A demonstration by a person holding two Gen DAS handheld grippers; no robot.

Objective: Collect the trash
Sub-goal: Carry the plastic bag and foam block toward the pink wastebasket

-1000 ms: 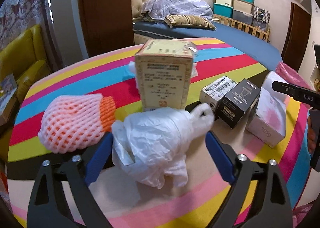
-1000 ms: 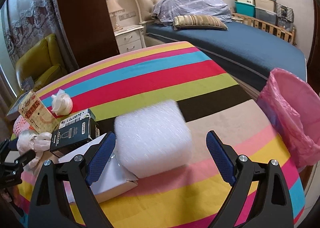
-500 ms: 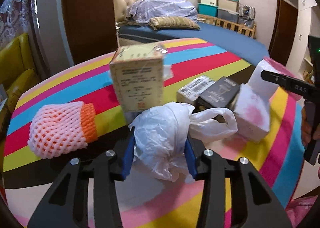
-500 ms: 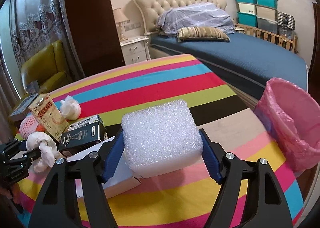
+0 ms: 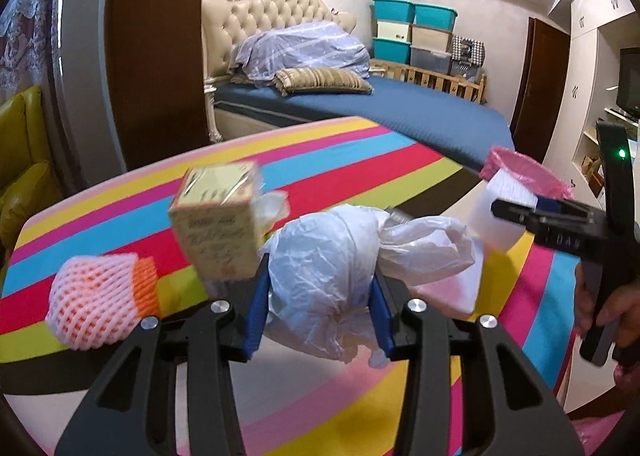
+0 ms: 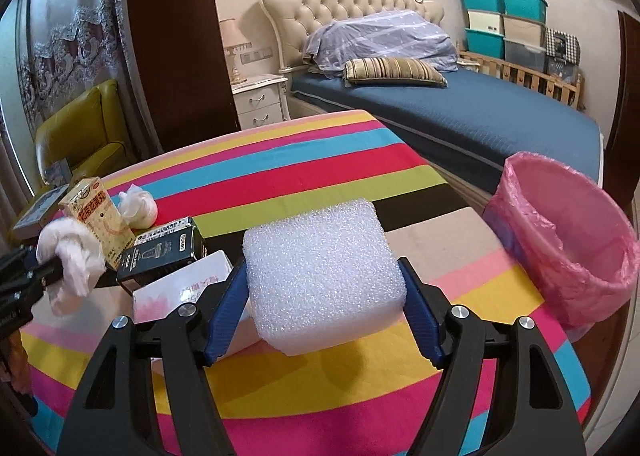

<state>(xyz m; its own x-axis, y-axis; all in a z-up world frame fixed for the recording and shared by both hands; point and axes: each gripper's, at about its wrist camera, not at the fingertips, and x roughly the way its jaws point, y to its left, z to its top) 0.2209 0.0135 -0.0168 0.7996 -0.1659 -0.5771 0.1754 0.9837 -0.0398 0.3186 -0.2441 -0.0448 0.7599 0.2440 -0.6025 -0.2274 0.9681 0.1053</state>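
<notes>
Grip, left: left claw [image 5: 320,308] closed on crumpled plastic bag [image 5: 332,276]; both blue pads pressed into its middle, loose tail of film trailing toward the right claw's side.
Grip, right: right claw [image 6: 324,304] closed on white foam block [image 6: 320,268]; pads flat on its two side faces, block clear of the counter [image 6: 360,396] by the shadow beneath it.
Step in hand (judged): carry both pieces over to the pink-lined bin [image 6: 564,240] at the counter's right edge.
Doing it well, foam: keep the squeeze light and even; the block is soft and would likely dent or pivot out. Bring it over the bin mouth before letting go.
Doing it well, bag: film is slippery and slack; hold the bunched middle, keep the tail off the yellow carton [image 5: 218,224] just behind it.
Order (judged): right claw is nearer the bin, so it should drop first and then make room.
Pose: both claws tipped downward over the counter, side by side; a hand [image 5: 616,308] shows on the right handle.
Remaining, near to far: mesh fruit sleeve [image 5: 100,300], pink-and-white box [image 6: 180,288], black boxes [image 6: 164,252], yellow carton, small wad of plastic [image 6: 138,206].
Beyond: bed [image 6: 460,112].
</notes>
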